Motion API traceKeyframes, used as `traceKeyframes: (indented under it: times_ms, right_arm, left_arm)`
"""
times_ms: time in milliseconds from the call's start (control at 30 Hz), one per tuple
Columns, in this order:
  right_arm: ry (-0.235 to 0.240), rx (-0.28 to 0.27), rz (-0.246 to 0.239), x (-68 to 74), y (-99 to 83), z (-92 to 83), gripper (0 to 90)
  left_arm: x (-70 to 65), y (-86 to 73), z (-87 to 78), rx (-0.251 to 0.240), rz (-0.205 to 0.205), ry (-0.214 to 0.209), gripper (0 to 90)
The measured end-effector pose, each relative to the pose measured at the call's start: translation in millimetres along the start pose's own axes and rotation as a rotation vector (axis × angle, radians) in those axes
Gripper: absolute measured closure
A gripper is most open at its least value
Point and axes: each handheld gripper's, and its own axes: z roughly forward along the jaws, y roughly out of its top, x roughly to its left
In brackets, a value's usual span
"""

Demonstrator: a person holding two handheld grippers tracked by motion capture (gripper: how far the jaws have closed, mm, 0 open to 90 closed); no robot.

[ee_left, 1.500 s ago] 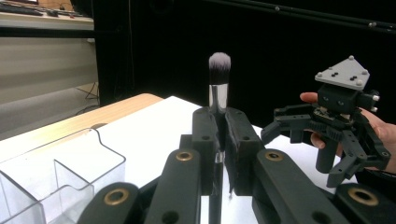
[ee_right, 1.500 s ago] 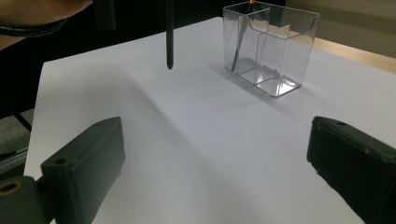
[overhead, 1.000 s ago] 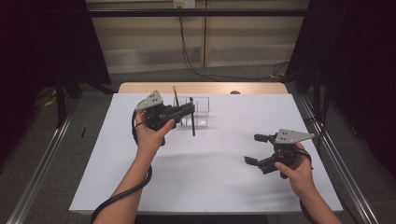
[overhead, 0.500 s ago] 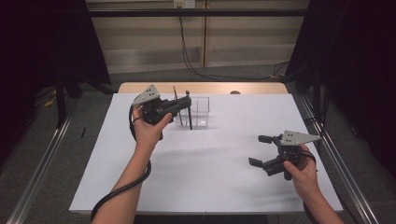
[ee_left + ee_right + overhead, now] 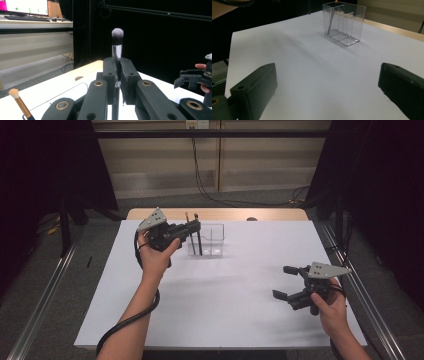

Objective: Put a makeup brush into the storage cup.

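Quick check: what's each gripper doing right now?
Left gripper: shut on the black brush, held upright by the clear holder.
Right gripper: open, holding nothing.

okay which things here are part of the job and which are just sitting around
In the job:
- black brush, clamped upright in the left gripper
- clear holder, beside that brush
- gold brush, standing at the holder

Just about:
- right gripper, open, holding nothing
- white sheet
- monitor
- cables

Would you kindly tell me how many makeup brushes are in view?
2. A black-handled brush is clamped upright in the left hand-held gripper over the clear organizer; a gold-handled brush stands in the organizer's left end.
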Motion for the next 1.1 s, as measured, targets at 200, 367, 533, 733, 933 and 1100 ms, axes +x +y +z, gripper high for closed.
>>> traceKeyframes:
  times_ms: [200, 367, 533, 733, 933, 1100]
  right_arm:
    - [-0.012, 0.001, 0.008, -0.4, -6.0, -5.7, 2.0]
    - [-0.014, -0.001, 0.017, -0.3, -11.0, -8.2, 2.0]
    - [-0.018, -0.007, 0.023, -0.1, -13.6, -10.8, 2.1]
    - [-0.024, -0.007, 0.029, -0.6, -17.8, -13.1, 2.0]
    - [-0.021, -0.022, 0.031, -0.5, -18.0, -15.6, 2.0]
    - [-0.022, -0.017, 0.022, 0.9, -18.1, -15.4, 2.0]
  left_arm:
    - [1.4, 2.0, -0.3, -0.005, -0.001, 0.007, 83.6]
    - [3.2, 2.8, 0.1, -0.008, 0.001, 0.011, 83.6]
    - [6.9, 4.5, -1.0, -0.013, -0.003, 0.024, 83.6]
    - [9.7, 9.8, -3.1, -0.024, 0.007, 0.035, 83.6]
    - [13.9, 14.2, -1.8, -0.029, 0.008, 0.05, 83.6]
    - [16.6, 20.2, 0.5, -0.034, 0.02, 0.057, 83.6]
